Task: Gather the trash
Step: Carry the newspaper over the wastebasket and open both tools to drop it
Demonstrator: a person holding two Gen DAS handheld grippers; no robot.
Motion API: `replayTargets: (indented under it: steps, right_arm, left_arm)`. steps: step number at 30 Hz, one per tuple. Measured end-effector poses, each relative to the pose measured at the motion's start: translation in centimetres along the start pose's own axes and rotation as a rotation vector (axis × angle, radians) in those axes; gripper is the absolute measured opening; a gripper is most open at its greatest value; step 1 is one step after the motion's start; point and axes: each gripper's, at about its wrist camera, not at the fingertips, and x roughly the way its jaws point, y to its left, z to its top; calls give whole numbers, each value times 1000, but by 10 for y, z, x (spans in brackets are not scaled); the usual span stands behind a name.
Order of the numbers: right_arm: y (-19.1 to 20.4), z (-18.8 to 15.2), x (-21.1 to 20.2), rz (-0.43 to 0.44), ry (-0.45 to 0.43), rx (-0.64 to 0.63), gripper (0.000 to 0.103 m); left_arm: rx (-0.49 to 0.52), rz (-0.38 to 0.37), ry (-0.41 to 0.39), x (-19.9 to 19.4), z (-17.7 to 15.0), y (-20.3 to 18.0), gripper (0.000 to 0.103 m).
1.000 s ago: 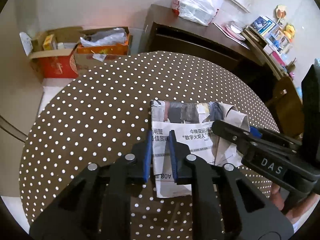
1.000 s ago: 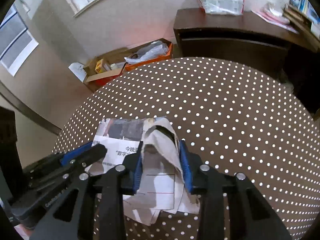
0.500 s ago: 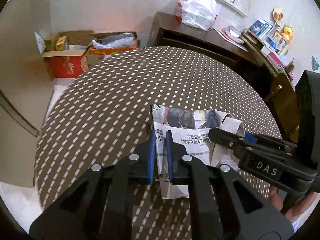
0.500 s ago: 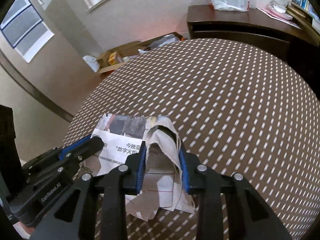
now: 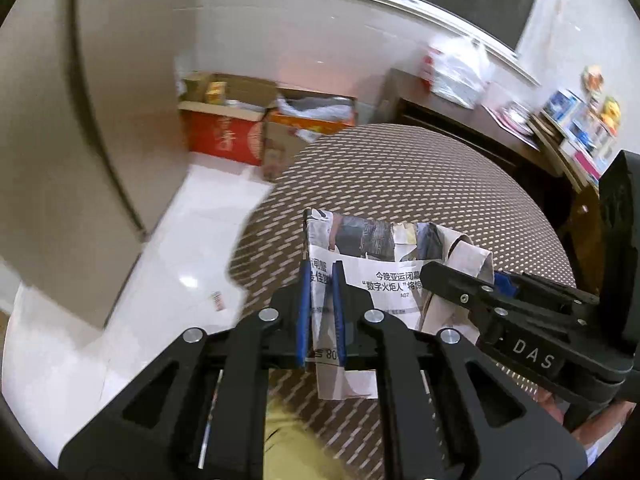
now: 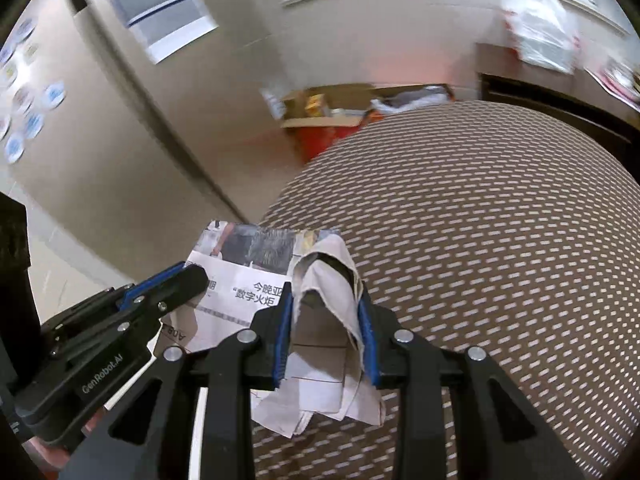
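Above the dotted table point(image 5: 420, 184) — newspaper point(image 5: 384, 276) pinched by both grippers.

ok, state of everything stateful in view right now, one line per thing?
left gripper: shut on one edge of the newspaper.
right gripper: shut on a bunched fold of it.
newspaper: crumpled, held by both grippers, over the table edge.
table: covered by a dotted cloth.
cardboard boxes: open on the floor, stuff inside.
plastic bag: on the dark cabinet, blurred.
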Motion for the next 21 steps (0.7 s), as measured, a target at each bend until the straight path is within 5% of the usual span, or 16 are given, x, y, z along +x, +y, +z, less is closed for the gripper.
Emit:
replayTargets:
  steps: [12,21]
  right_arm:
    - [138,-39,27,113,97,-213,29]
    - [198,-75,80,110,207,-308,29]
  left_arm:
    - [-178,182,-58,-84,-67,109,11]
    - [-303,242,6,-88,-118,178,11]
